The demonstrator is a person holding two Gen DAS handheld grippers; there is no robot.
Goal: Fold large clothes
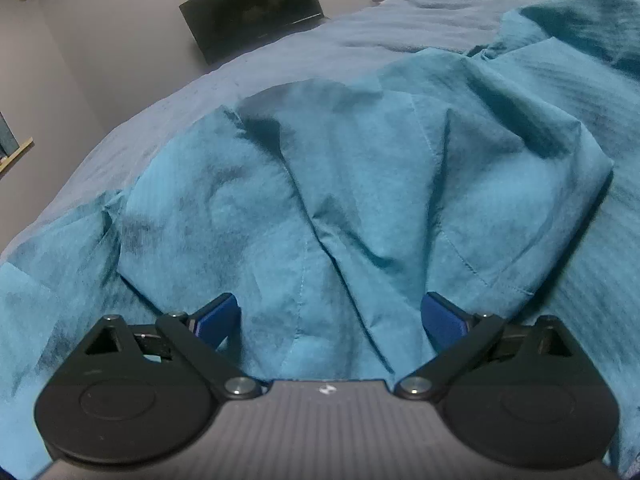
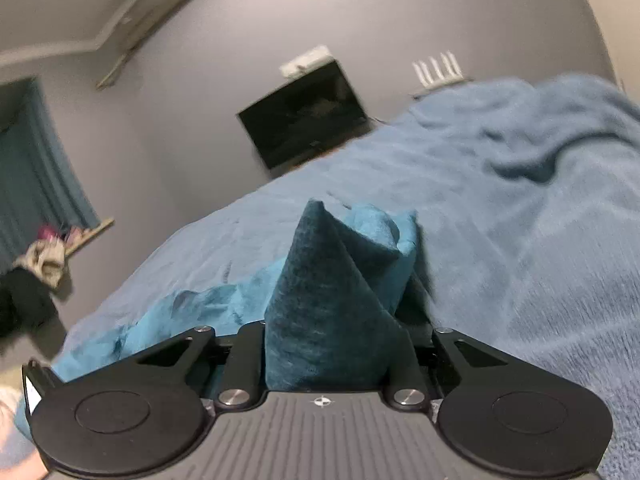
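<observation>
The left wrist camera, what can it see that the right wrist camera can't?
Only the left wrist view shows the left gripper, jaws open over the teal garment spread in wrinkles. Only the right wrist view shows the right gripper shut on a bunched-up fold of it, plus a curtain. Both show the blue bedcover, the dark screen and the grey wall.

No legible text, brand, number or label is showing in either view. The only marks are a small white emblem on the ribbed housing of the left gripper (image 1: 329, 389) and a small crosshair symbol on the housing of the right gripper (image 2: 321, 401); neither is carrying readable characters.
</observation>
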